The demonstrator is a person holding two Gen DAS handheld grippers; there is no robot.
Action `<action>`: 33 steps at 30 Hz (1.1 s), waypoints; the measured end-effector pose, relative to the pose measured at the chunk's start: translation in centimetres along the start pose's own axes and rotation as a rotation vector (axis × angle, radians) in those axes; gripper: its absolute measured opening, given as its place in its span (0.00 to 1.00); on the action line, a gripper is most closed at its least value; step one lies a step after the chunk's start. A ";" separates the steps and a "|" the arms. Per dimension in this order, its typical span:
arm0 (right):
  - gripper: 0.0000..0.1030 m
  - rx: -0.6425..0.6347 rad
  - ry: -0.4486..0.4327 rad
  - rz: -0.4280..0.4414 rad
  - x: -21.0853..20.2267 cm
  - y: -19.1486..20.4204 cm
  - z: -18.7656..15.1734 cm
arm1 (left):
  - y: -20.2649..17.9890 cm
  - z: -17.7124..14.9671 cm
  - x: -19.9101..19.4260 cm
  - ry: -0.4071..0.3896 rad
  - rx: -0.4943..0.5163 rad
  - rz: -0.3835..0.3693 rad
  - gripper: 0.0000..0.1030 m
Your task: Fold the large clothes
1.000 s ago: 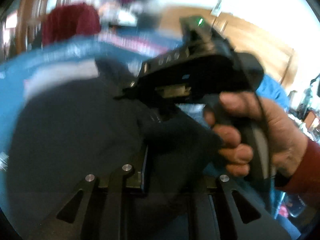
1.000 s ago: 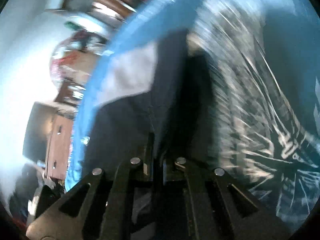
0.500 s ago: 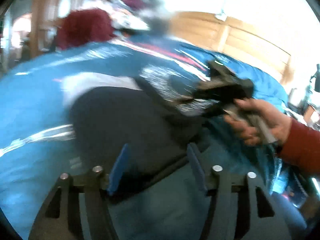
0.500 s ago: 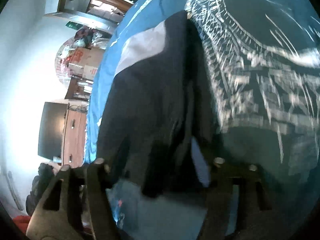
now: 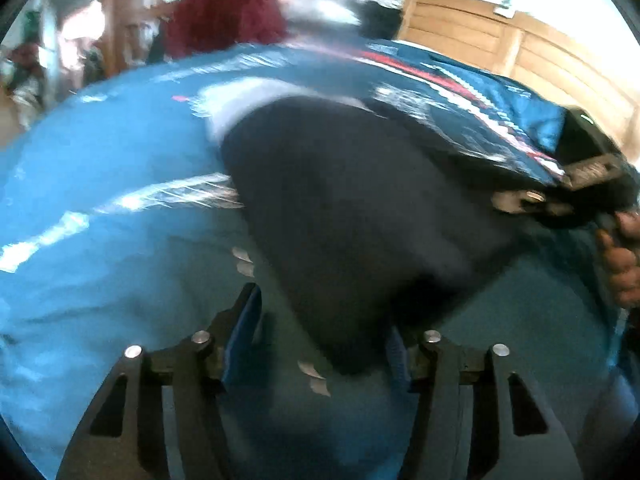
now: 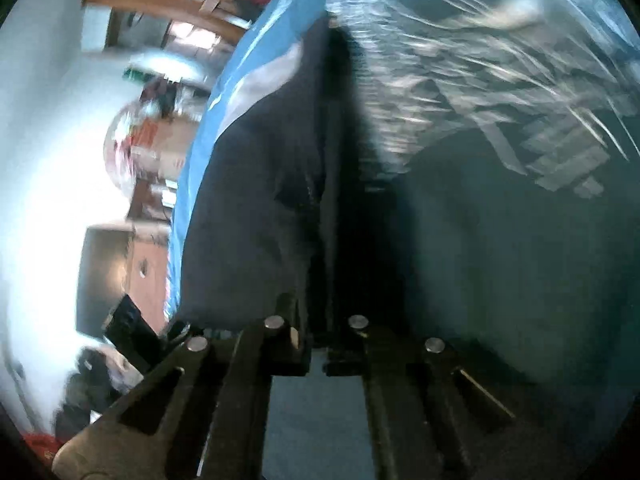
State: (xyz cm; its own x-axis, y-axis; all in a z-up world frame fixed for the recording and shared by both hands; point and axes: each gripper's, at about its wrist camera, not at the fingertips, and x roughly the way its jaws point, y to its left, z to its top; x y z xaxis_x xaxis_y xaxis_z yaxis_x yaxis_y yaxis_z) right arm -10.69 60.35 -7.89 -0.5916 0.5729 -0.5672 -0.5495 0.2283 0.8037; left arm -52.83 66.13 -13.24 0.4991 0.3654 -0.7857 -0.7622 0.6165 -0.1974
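The left gripper (image 5: 320,336) stands wide open, its two blue-padded fingers (image 5: 242,328) spread over the bed with the near corner of one dark garment (image 5: 352,216) lying between them, gripped by neither. The right gripper (image 6: 316,344) has its fingers drawn close together on the edge of that same garment (image 6: 256,208), which runs up and away from the jaws as a dark fold. In the left view the right gripper (image 5: 576,184) shows at the far right edge, held by a hand (image 5: 620,256), at the garment's far side. The garment lies spread on one bed covered by a blue spread (image 5: 100,208) printed with white, feather-like marks and a band of red and white; a pale patch (image 5: 236,96) shows at the garment's far end. Behind the bed stands a wooden headboard (image 5: 520,52), and one heap of dark red cloth (image 5: 224,16) sits beyond the bed's far edge. The right view shows a white wall, wooden furniture (image 6: 144,276) and blurred clutter to the side. Motion blur hides finer detail, and no writing can be read.
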 end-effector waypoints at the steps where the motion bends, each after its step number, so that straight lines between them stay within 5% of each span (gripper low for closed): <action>1: 0.01 -0.002 0.010 -0.009 0.4 -0.4 0.2 | 0.4 -0.4 0.5 0.035 0.002 0.001 0.58; 5: 0.01 -0.023 0.024 -0.011 1.1 -0.5 0.9 | -0.2 -1.4 1.0 0.084 0.075 0.027 0.53; 7: 0.02 -0.041 0.029 -0.005 1.0 -0.3 1.0 | -1.2 -1.1 -0.6 0.071 0.123 0.011 0.37; 11: 0.02 -0.066 0.035 -0.014 1.2 0.0 0.8 | -3.3 0.2 -6.5 -0.095 0.181 -0.032 0.36; 13: 0.01 -0.067 0.031 -0.011 1.1 -0.1 0.7 | -3.4 1.8 -7.0 -0.171 0.168 -0.040 0.46; 15: 0.01 -0.064 0.025 -0.011 0.8 -0.1 0.5 | -2.9 2.8 -3.5 -0.116 0.161 -0.036 0.49; 17: 0.02 -0.074 0.024 -0.020 0.2 -0.6 0.0 | -2.2 1.5 2.0 0.078 0.187 0.010 0.58; 19: 0.04 -0.110 0.027 -0.065 -0.3 0.0 0.0 | -0.6 0.1 3.3 0.085 0.124 -0.041 0.62; 22: 0.18 -0.270 0.051 -0.251 -1.9 3.3 -0.3 | -0.8 0.9 0.5 0.040 0.132 -0.050 0.58; 24: 0.42 -0.388 0.011 -0.393 -4.1 6.4 -0.5 | -0.4 2.0 -2.4 -0.045 0.109 -0.071 0.58; 25: 0.45 -0.414 -0.027 -0.397 -5.2 7.5 -0.4 | 0.0 2.7 -3.3 -0.085 0.095 -0.061 0.58; 29: 0.46 -0.550 -0.149 -0.306 -3.9 12.3 5.1 | 2.8 9.0 -2.1 -0.209 0.018 -0.033 0.59; 33: 0.30 -0.531 -0.090 -0.353 6.3 11.6 14.9 | 3.2 16.2 5.9 -0.176 0.036 0.023 0.59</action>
State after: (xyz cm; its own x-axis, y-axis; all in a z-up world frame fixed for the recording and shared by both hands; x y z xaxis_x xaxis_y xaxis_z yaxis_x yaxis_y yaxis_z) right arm -11.96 78.32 0.56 -0.2825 0.6032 -0.7458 -0.9330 0.0077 0.3597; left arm -45.67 81.50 -9.00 0.5486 0.4946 -0.6741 -0.7605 0.6302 -0.1565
